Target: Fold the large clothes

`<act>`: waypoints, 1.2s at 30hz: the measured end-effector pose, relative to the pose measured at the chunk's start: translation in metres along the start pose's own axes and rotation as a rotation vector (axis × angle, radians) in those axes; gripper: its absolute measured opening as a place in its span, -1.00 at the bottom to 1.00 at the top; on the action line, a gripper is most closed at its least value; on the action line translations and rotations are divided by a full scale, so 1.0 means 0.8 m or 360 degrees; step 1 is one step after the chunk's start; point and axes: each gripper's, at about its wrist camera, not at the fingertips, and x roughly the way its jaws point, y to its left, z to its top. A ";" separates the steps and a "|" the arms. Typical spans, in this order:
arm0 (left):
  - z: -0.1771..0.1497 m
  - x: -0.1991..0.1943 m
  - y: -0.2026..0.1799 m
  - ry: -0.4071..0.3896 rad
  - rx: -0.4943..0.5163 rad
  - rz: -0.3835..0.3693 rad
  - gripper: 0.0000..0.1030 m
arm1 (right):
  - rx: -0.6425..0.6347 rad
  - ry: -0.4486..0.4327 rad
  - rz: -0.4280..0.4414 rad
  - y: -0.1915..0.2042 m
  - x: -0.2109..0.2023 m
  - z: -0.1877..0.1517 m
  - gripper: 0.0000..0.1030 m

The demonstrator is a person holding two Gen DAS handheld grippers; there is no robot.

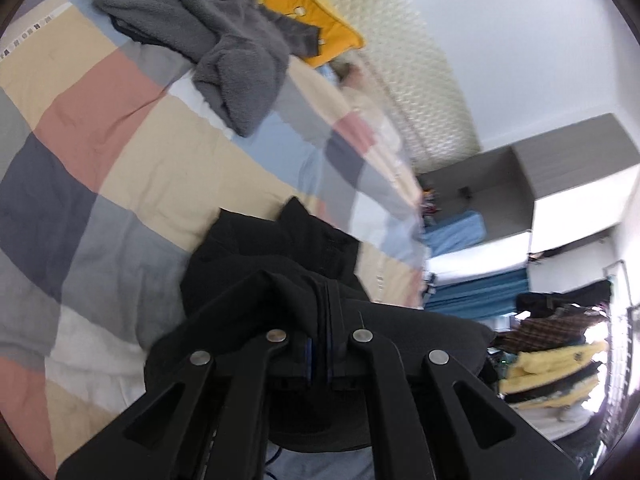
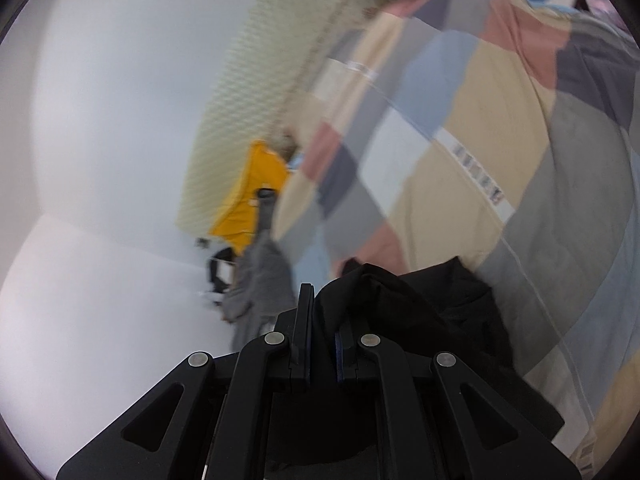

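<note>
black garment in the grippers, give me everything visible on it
The black garment is a dark, matte, soft-looking fabric, bunched and creased, with no print visible. Both grippers are shut on it: the left gripper pinches a gathered edge, and the right gripper has fabric between its jaws. The rest drapes over the patchwork bedcover. Its type and full shape cannot be told.

Both wrist cameras look closely along their fingers, sharing the checked bedspread [image 1: 120,152] [image 2: 460,168].

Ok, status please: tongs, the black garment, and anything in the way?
Both tongs, left and right, shut on black garment. Garment bunched over bed. Grey fleece lies ahead.
</note>
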 end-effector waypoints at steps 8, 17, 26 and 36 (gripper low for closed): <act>0.017 0.079 0.012 0.0056 0.0117 0.0369 -0.92 | 0.0158 0.0087 -0.0182 -0.059 0.081 0.015 -0.93; 0.011 0.146 0.039 0.0150 0.0169 0.0594 -0.90 | 0.0163 0.0153 -0.0247 -0.102 0.121 -0.002 -1.00; -0.002 0.107 0.049 0.0144 -0.0016 0.0437 -0.65 | 0.0029 0.0102 -0.0161 -0.064 0.072 -0.014 -0.49; -0.024 0.005 -0.045 -0.0166 0.0429 0.0464 0.59 | -0.0454 -0.0136 -0.0303 0.076 -0.004 -0.033 0.42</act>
